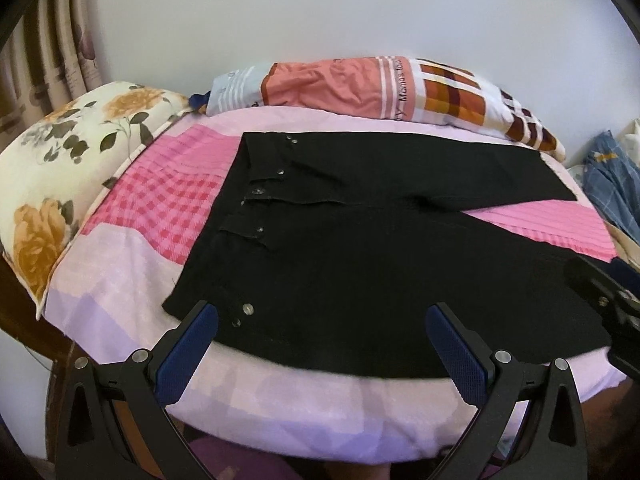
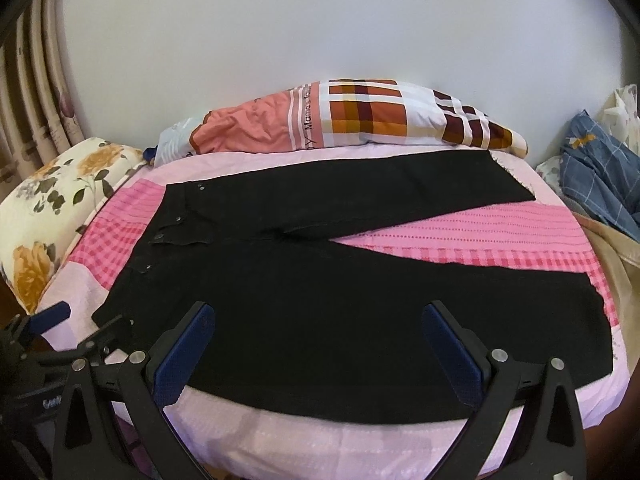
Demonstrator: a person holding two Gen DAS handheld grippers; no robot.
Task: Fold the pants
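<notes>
Your left claw and right claw both gape wide with nothing in their grip, hovering at the near edge of the bed. Black pants lie flat just ahead of the 2 claws, waistband toward the left claw's side, legs splayed toward the right. A checked pillow sits beyond.

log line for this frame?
stage: pre-fold | black denim pants: flat, legs spread, on pink bedsheet | left hand-held gripper: open | right hand-held gripper: open
</notes>
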